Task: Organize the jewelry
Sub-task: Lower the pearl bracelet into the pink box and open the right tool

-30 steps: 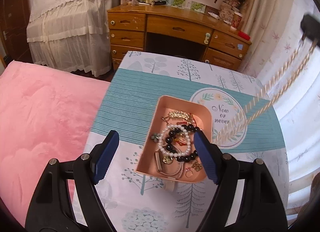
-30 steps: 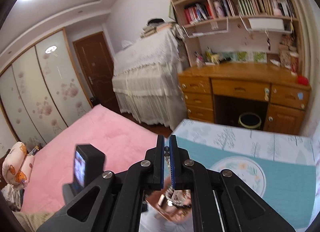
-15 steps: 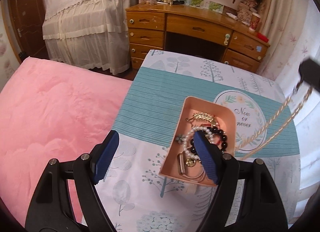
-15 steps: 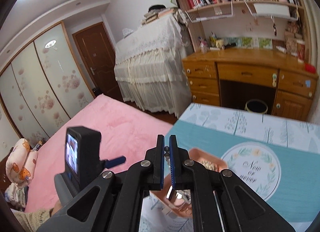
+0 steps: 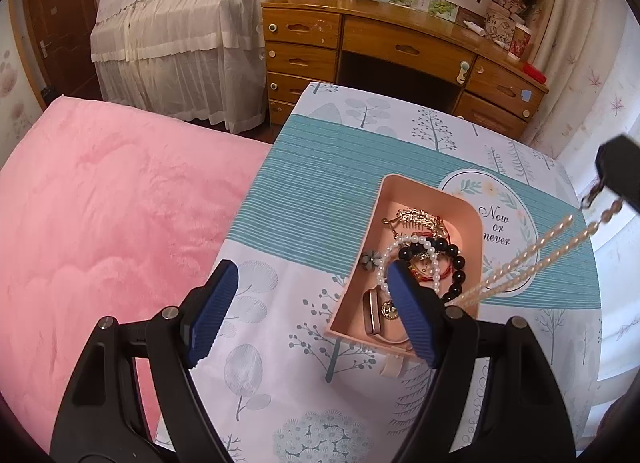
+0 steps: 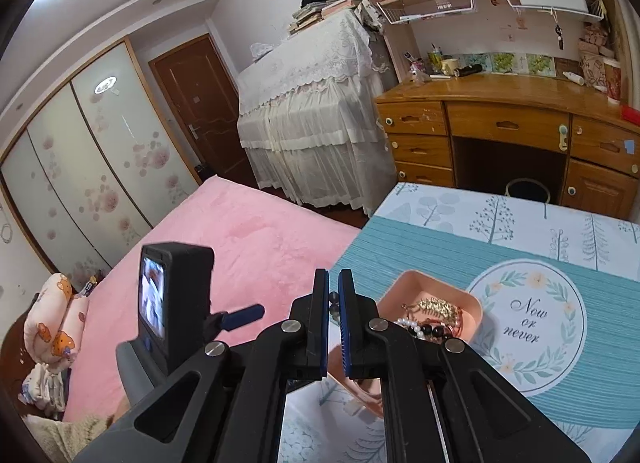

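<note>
Your left gripper (image 5: 312, 315) hangs spread and empty over the near end of the pink tray (image 5: 474, 219), which sits right of centre on the table (image 5: 304, 191), probably ready to steady it. The pearl necklace (image 5: 532, 251) runs from the tray up to the right.

Your right gripper (image 6: 333, 319) is pressed together, pinching that necklace's chain, probably so it hangs free above the tray (image 6: 394, 295).

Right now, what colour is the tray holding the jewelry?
Pale pink, a peachy shade. The tray shows best in the left wrist view.
</note>
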`<state>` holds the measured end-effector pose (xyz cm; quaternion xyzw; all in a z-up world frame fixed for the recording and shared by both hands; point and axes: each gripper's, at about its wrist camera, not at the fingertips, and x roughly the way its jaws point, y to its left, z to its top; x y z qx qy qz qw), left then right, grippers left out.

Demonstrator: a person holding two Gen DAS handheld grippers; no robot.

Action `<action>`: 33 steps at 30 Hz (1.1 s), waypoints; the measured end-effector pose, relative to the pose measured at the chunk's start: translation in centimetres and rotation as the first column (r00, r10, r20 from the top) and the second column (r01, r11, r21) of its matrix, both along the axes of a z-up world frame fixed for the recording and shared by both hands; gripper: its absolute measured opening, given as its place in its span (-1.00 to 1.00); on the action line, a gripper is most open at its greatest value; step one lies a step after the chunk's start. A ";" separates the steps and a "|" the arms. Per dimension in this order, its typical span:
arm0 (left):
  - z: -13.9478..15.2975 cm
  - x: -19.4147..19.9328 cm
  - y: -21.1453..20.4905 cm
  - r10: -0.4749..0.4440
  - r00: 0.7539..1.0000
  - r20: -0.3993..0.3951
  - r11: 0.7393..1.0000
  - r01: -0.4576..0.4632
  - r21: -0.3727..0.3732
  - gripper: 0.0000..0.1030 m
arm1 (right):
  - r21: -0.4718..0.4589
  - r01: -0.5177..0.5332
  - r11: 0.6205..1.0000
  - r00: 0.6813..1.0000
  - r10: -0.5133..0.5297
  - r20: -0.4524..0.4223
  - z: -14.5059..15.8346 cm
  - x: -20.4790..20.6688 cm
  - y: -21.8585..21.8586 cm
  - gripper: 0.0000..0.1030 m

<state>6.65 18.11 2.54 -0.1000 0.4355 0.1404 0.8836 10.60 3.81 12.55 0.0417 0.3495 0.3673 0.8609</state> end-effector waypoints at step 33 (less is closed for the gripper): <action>1.2 -2.5 -3.2 -0.053 0.998 0.017 0.998 0.053 -0.018 0.46 | -0.123 0.082 0.989 0.991 -0.094 -0.094 -5.7 -0.5 -3.5 -0.65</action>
